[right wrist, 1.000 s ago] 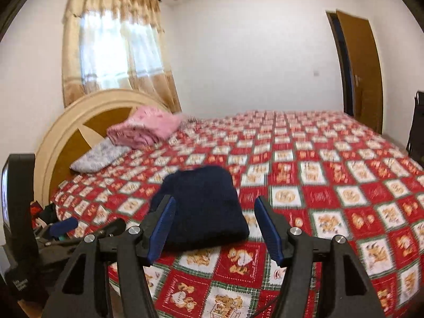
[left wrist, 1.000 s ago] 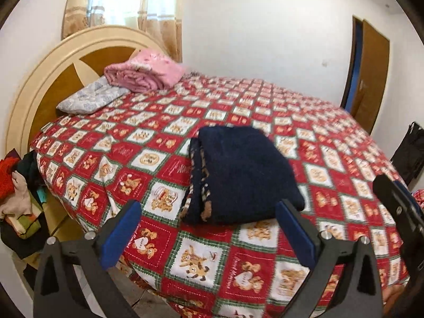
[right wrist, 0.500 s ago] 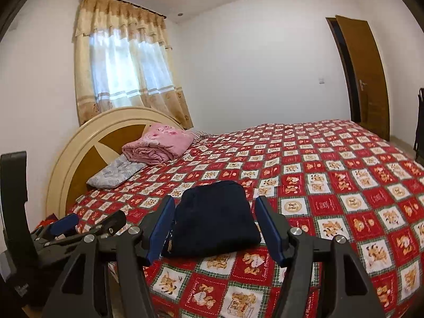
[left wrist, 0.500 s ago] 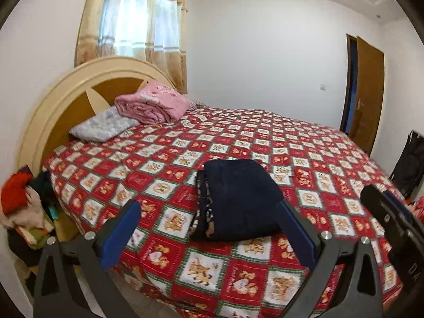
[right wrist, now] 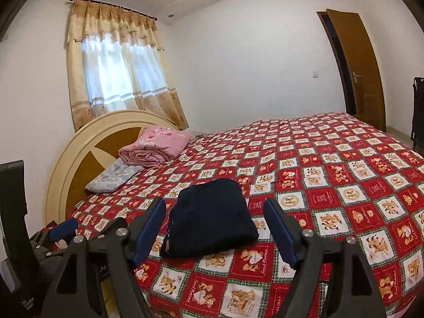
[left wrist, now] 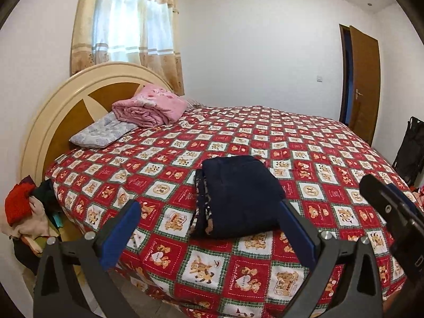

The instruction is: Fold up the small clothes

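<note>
A folded dark navy garment point(left wrist: 237, 194) lies flat on the red patterned bedspread point(left wrist: 304, 143) near the bed's front edge; a printed lining shows along its left side. It also shows in the right wrist view point(right wrist: 210, 216). My left gripper point(left wrist: 209, 234) is open and empty, held back from the garment near the bed's edge. My right gripper point(right wrist: 216, 230) is open and empty, also short of the garment. The left gripper shows at the lower left of the right wrist view point(right wrist: 63, 226).
A rolled pink blanket point(left wrist: 149, 106) and a grey pillow point(left wrist: 102, 129) lie by the rounded headboard point(left wrist: 53, 111). A heap of clothes point(left wrist: 23, 212) sits left of the bed. A brown door point(left wrist: 363, 79) and a black rack point(left wrist: 409, 145) stand at right.
Both grippers have pulled back and tilted up from the bed, so the folded garment looks smaller and lower and more wall and ceiling show. Both stay open.
</note>
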A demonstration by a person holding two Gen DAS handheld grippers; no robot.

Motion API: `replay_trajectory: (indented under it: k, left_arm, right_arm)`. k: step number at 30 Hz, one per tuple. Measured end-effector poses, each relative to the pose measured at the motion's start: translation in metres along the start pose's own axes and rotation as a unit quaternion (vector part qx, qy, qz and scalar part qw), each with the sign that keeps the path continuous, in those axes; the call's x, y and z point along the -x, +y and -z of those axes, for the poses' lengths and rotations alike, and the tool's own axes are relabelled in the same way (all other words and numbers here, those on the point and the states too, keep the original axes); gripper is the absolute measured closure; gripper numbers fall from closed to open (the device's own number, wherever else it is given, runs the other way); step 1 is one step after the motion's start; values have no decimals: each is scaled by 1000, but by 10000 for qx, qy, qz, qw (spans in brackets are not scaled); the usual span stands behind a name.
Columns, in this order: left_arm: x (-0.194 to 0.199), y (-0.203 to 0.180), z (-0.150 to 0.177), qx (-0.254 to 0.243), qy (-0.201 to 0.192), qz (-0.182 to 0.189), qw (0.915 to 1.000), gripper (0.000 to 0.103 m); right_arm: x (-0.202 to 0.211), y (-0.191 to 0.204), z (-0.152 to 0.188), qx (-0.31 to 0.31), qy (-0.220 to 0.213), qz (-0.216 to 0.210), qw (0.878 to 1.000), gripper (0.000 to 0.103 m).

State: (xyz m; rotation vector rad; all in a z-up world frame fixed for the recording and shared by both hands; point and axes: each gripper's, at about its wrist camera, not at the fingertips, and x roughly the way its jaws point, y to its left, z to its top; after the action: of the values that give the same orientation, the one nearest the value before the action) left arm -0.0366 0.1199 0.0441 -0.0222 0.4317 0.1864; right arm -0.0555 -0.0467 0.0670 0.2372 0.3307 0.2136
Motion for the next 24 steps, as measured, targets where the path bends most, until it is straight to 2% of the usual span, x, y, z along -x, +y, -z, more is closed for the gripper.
replay_trajectory:
  k: [6,24]
  left_arm:
    - [3,3,-1,75,-118,-26,9999,0]
    - [2,5,2,30,-53,-23,10000,0]
  right_arm:
    - [-4,-4,0,-46,74,9,10000,26]
    - [-4,-9,1,-108,70,29,9999,26]
